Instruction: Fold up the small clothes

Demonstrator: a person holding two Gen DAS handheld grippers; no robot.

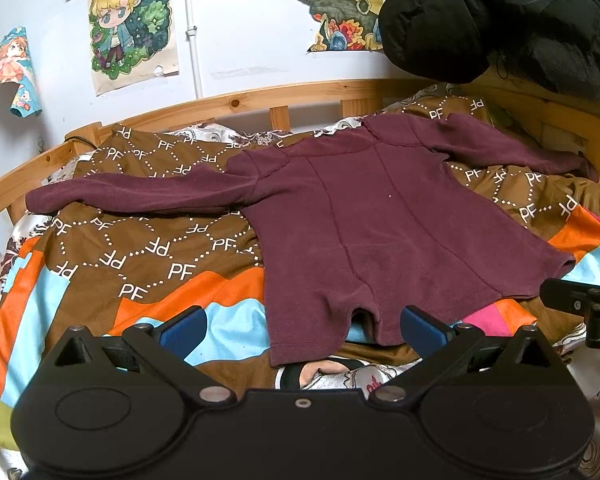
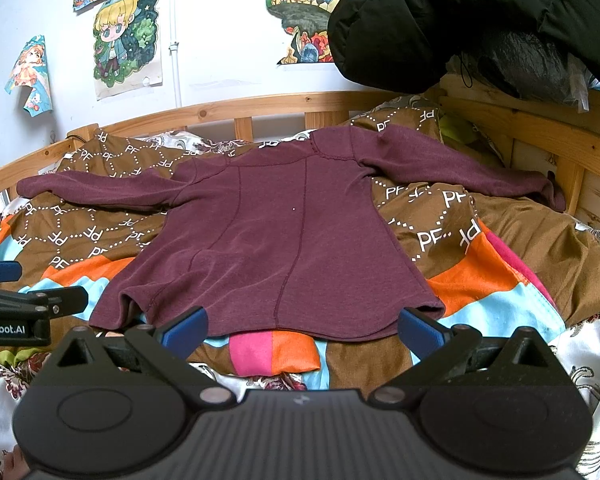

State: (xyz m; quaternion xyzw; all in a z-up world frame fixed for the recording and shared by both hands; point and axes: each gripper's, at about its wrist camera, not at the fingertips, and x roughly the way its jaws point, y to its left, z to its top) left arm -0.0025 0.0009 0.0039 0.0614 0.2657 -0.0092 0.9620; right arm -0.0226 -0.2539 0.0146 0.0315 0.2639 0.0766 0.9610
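Garment: maroon long-sleeved knit top (image 1: 364,224), flat, sleeves spread
Underlay: brown "PF" patterned quilt (image 1: 156,248)
Behind: wooden bed rail (image 1: 236,100), black puffer jacket (image 1: 500,16)
Left gripper (image 1: 302,330): spread at hem
Right gripper (image 2: 302,330): spread at hem

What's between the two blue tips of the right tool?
In the right wrist view, the open right tool has the purple top's bottom hem between its tips, with a pink and orange patch of blanket just below it.

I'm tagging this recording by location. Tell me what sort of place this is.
Most likely a child's bedroom. A maroon long-sleeved top lies spread on a brown patterned quilt inside a pine-rail bed frame, and hand-coloured cartoon drawings are taped to the white wall.
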